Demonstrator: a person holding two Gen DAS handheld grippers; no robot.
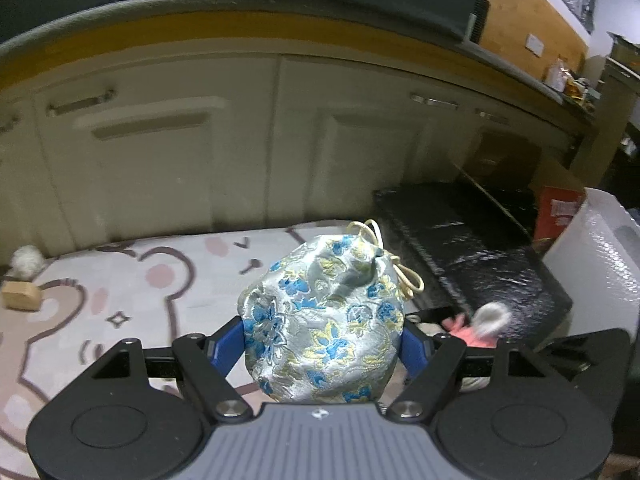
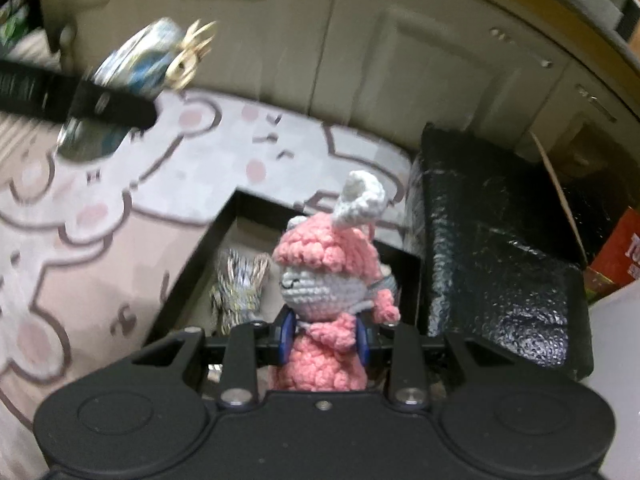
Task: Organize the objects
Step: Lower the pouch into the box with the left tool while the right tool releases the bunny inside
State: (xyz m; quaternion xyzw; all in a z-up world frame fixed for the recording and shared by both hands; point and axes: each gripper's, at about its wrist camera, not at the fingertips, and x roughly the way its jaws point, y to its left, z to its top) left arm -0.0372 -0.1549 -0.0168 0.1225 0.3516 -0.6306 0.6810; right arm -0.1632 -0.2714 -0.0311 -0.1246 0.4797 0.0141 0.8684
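One bear-print mat (image 1: 132,280) below cabinets (image 1: 160,148)

Silver pouch (image 1: 322,316) with blue-and-yellow flowers; pink-and-white crochet doll (image 2: 324,284); bear-print beige mat (image 1: 132,280)

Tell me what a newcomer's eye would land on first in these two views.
First, the silvery brocade pouch with blue flowers, clamped in the left tool above the bear-print mat. Next, the pink crocheted doll with a white ear, gripped by the right tool over an open black box that already holds a small shiny bundle. A glossy black lid stands to the box's right.
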